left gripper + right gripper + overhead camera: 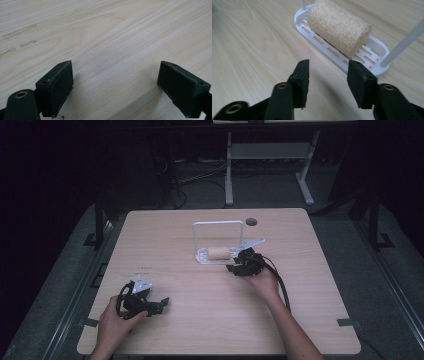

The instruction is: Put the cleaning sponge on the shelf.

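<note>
No legible text, label, brand, number or sign could be made out. A few faint smudge-like marks were seen on the table (105, 37) toward the upper left of the left gripper view, and a small dark mark near its left edge in the high view, but nothing could be read.

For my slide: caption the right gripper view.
Open right gripper poised before a loofah lying in a white rack.

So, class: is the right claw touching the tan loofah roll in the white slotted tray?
Apart. The right gripper view shows bare table between the open right claw and the loofah roll.
</note>
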`<state>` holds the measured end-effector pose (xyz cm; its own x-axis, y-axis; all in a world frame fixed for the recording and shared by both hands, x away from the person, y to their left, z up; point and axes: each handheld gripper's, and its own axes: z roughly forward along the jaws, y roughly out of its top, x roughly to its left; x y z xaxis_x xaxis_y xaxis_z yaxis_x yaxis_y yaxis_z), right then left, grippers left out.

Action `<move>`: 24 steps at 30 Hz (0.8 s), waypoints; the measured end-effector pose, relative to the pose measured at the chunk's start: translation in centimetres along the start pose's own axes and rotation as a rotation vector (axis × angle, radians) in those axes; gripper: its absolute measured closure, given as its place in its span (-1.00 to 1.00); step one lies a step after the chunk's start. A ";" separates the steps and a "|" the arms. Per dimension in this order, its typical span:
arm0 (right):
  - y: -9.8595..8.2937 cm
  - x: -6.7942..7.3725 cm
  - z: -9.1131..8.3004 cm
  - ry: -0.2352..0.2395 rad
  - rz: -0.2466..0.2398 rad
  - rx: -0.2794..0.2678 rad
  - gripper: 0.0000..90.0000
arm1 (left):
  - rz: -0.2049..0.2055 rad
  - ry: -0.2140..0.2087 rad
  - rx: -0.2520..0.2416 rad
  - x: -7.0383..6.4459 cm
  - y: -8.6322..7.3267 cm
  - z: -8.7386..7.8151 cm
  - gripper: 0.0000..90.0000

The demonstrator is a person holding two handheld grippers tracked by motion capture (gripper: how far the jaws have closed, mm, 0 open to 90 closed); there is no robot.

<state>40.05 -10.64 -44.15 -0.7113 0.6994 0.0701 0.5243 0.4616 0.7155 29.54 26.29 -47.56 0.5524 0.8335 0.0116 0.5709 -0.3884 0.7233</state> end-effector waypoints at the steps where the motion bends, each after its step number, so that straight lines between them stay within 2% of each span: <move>1: -0.3 0.0 -0.4 -0.005 0.001 -0.004 0.02 | 0.001 -0.001 0.001 0.0 0.0 0.0 -0.72; 5: -0.9 0.0 -1.1 -0.012 0.015 -0.010 -0.11 | 0.000 0.000 0.000 0.0 0.0 0.0 -0.72; 8: -1.2 0.0 -1.5 -0.016 0.019 -0.014 -0.13 | 0.000 0.000 0.000 0.0 0.0 0.0 -0.72; 16: -3.2 -0.1 -3.7 -0.047 0.041 -0.029 -0.28 | 0.000 0.000 0.000 0.0 0.0 0.0 -0.72; 24: -5.4 0.0 -5.3 -0.055 0.060 -0.042 -0.44 | 0.001 -0.001 0.001 0.0 0.0 0.0 -0.72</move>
<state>34.73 -16.04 -44.37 -0.6516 0.7547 0.0759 0.5443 0.3956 0.7397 29.54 26.30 -47.56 0.5533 0.8329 0.0116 0.5708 -0.3893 0.7229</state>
